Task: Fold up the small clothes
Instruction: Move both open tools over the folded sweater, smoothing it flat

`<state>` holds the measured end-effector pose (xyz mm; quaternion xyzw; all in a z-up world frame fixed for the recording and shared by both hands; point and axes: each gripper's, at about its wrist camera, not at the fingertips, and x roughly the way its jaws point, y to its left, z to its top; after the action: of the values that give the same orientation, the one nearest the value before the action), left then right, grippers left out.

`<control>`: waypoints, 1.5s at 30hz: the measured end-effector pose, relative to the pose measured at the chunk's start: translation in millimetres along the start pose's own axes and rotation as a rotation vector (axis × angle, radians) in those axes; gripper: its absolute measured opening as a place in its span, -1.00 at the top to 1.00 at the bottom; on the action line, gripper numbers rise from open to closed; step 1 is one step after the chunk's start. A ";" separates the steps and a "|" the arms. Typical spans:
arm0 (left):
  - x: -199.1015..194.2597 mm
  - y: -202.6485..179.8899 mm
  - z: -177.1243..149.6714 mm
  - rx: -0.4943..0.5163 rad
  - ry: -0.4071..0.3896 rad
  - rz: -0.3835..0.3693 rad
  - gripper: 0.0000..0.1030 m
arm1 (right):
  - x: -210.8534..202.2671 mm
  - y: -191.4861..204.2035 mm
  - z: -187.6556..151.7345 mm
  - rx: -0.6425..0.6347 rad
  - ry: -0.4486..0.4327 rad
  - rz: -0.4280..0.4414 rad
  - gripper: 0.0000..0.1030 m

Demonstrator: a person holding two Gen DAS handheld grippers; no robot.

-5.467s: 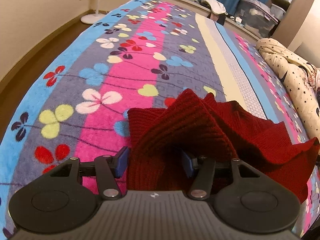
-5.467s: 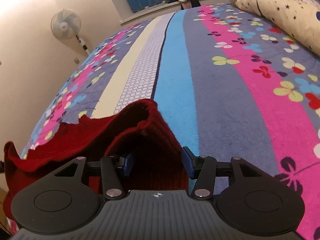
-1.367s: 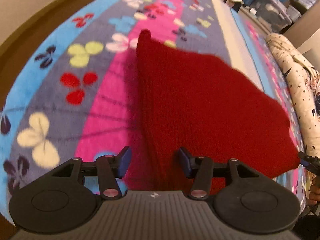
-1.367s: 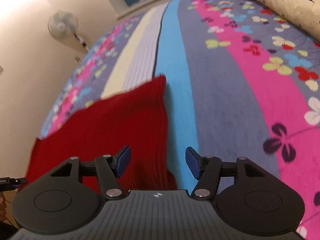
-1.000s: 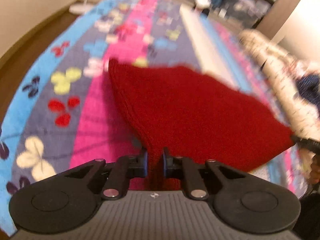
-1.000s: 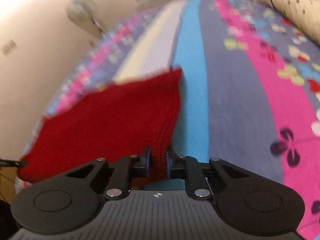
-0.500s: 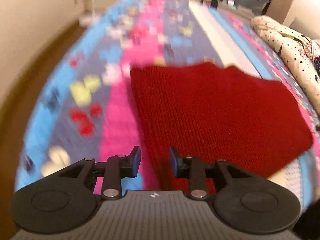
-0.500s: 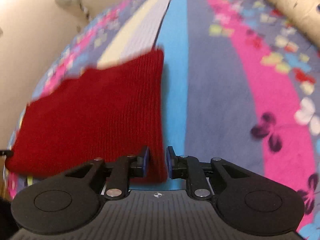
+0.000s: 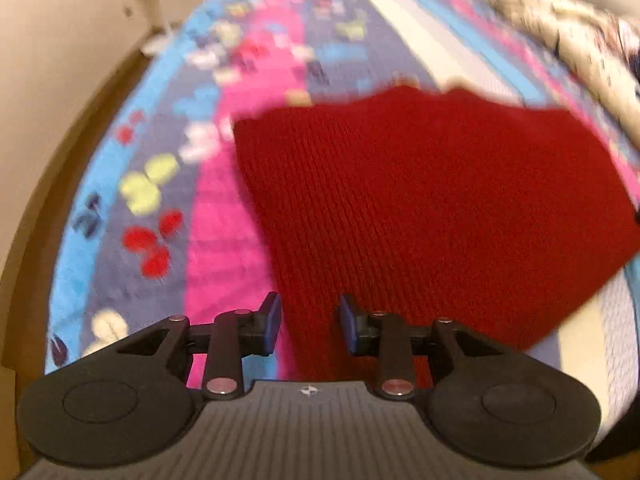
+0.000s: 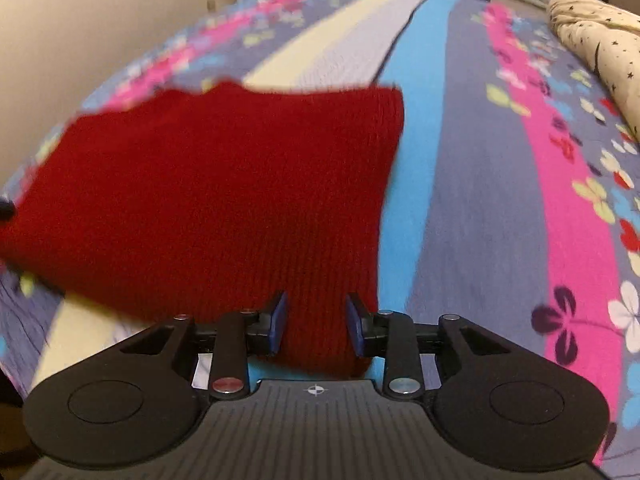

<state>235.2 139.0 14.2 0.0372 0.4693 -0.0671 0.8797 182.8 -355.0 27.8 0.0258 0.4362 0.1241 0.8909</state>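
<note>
The red knitted garment (image 9: 420, 208) lies spread flat on the striped flowered bedspread (image 9: 224, 216), filling the centre and right of the left wrist view and the centre and left of the right wrist view (image 10: 224, 200). Its far edge is uneven (a small notch shows near the top middle in both views), and motion blur softens its outline.

The left gripper (image 9: 308, 322) sits at the bottom centre of its frame with one near corner strip of the garment running between its blue pads (image 9: 272, 320). The jaws stand apart and clear of the knit, released rather than pinching. The right gripper (image 10: 316, 322) frames the opposite near corner, at the lower middle of its view; its jaws are opening, and the fabric lies between its pads (image 10: 356, 324) with little or no gap on either side, so it looks loosened but I cannot tell for certain that contact has ended.

Beyond the garment the bedspread runs away in pink, blue, grey and cream bands. A cream star-printed duvet (image 10: 596, 36) is bunched at the upper right of both views. A beige wall (image 9: 52, 40) fills the upper left.
</note>
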 end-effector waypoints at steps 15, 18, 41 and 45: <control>23.3 -1.5 21.0 -0.027 0.062 0.097 0.23 | 3.1 -17.2 4.2 0.088 -0.010 -0.104 0.20; 7.3 -2.7 29.0 -0.056 -0.059 0.082 0.23 | -8.4 -16.6 10.3 0.093 -0.103 -0.083 0.19; 19.7 -57.0 42.5 0.103 -0.100 -0.135 0.14 | 0.8 -13.3 8.7 0.015 -0.087 -0.040 0.07; 37.3 -92.6 21.7 0.330 0.007 -0.110 -0.09 | 17.2 -4.0 2.1 -0.069 0.021 -0.070 0.02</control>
<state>259.4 41.6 -5.0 0.1559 0.4564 -0.1911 0.8549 195.3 -354.5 15.2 -0.0215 0.4416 0.1079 0.8904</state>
